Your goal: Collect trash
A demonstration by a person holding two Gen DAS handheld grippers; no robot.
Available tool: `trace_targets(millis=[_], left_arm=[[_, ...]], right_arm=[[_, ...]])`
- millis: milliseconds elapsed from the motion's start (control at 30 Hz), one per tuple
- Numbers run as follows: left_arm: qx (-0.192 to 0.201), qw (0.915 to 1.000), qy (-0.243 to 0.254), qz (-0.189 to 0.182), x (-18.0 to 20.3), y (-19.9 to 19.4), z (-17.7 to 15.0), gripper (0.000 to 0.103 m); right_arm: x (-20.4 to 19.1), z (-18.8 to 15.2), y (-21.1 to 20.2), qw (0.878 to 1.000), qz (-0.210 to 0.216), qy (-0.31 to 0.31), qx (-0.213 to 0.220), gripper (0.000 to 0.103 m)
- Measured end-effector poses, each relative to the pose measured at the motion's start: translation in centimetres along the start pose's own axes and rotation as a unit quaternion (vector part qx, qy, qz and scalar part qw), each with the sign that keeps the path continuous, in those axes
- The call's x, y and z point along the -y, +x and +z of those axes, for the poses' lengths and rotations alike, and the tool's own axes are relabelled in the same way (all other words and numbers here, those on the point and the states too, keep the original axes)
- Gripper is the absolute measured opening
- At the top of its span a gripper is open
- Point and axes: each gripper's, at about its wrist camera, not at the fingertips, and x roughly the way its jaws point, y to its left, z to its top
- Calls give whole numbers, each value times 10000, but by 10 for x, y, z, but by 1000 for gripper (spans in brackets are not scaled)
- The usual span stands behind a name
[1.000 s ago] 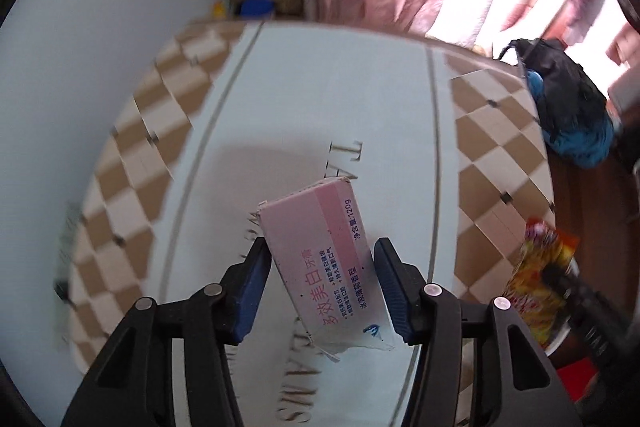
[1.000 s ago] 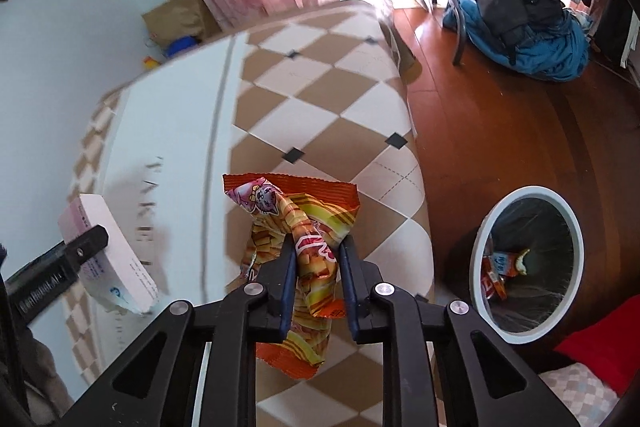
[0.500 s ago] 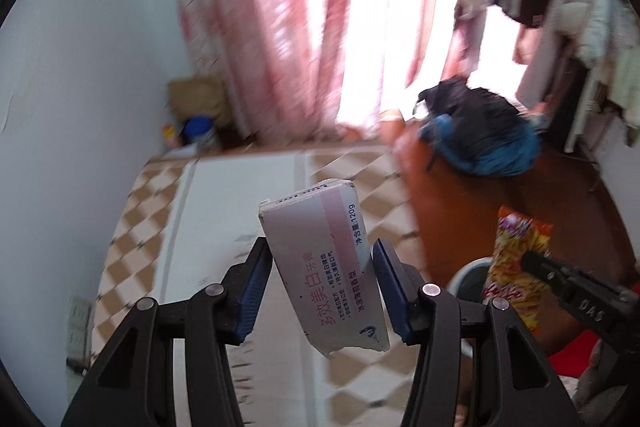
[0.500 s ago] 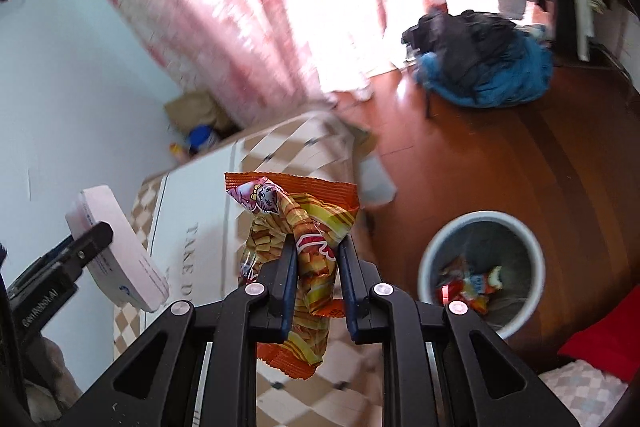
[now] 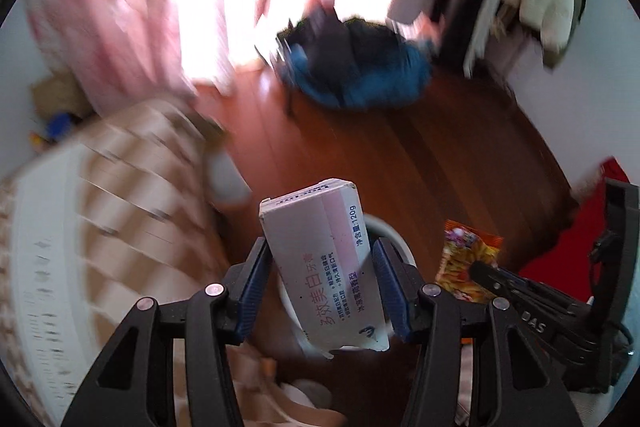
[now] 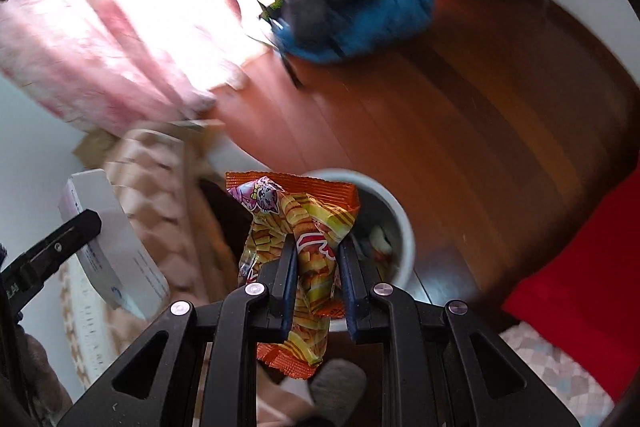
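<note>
My left gripper (image 5: 320, 255) jaws clenched on toothpaste box (image 5: 324, 267), my right gripper (image 6: 318, 259) jaws clenched on orange snack wrapper (image 6: 298, 223), white bin (image 6: 396, 223) below, wooden floor (image 6: 460, 131) around it.

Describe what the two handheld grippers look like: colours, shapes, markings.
Both are black plastic with triangular cut-outs in the arms and round silver screws at the joints. The left gripper has two fingers lined with dark blue pads. The right gripper matches, its blue pads thinner in view. Seen from the left wrist, its side bears white lettering reading "DAS" and a black cable.
</note>
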Motion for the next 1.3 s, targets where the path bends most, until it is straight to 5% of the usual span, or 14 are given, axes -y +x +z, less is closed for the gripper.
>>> trace_targets(millis=[233,300,333,467,533,700,933,1300], left_arm=[[-1137,9935,46,-50,21,116,-4,53],[-1297,9915,10,60,20,134,-4,63],[-1364,9905,-63,136,16,142,-4,81],[-1410,9891,-328,264,9,145,-10,90],[-1385,9890,-286,422,7,140,-17,100],[-1308,9885,-248,724,-7,129,-31,101],[-1221,9880,-121,938,-6,102,-47,101],[-873,9930,-13,789,13,10,-61,101]], right_arm=[[58,-5,108,9956,-24,419,-834,20],[63,-5,126,9946,-46,504,-903,22],[66,-4,138,9938,36,530,-981,24],[73,-1,154,9922,226,772,-953,71],[68,0,157,9925,273,773,-910,80],[61,-9,146,9936,157,595,-950,103],[42,-26,100,9944,-522,42,-919,103],[4,-47,-13,9973,-377,-154,-607,103]])
